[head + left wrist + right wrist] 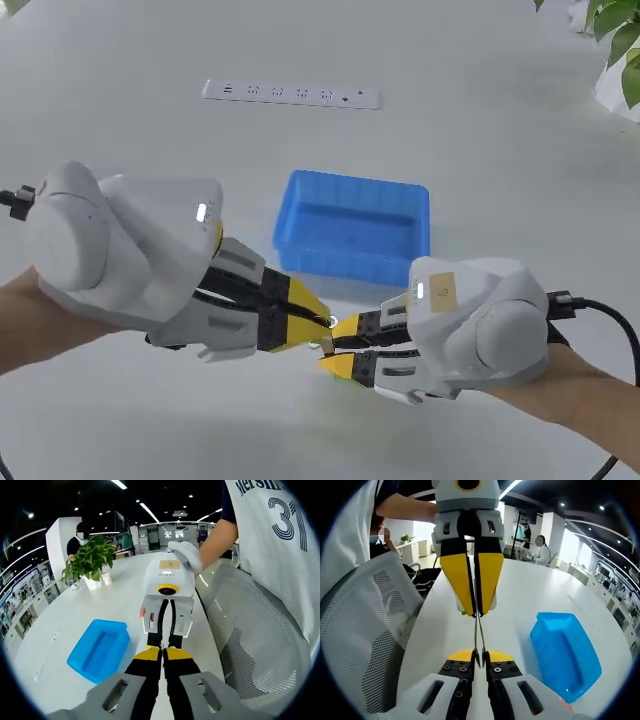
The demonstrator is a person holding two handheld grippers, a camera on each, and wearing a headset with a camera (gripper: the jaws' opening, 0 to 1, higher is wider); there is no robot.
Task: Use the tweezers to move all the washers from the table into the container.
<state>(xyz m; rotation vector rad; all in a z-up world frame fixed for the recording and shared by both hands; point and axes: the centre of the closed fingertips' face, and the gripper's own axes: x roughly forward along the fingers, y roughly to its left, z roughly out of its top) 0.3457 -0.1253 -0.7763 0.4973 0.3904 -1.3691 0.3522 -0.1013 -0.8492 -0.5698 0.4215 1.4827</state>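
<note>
Right gripper view, so: right tongs (480,661) clenched on the near end of the thin tweezers (477,635), left tongs (476,611) clamped on the far end, tip to tip. All held over the white surface (450,130), blue container (350,262) just beyond them in head view, open side up.

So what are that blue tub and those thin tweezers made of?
The blue tub looks like moulded plastic: uniform colour, soft sheen, rounded rim. The tweezers look like bare metal: thin, grey, with a bright glint, though they're too small to be sure.
</note>
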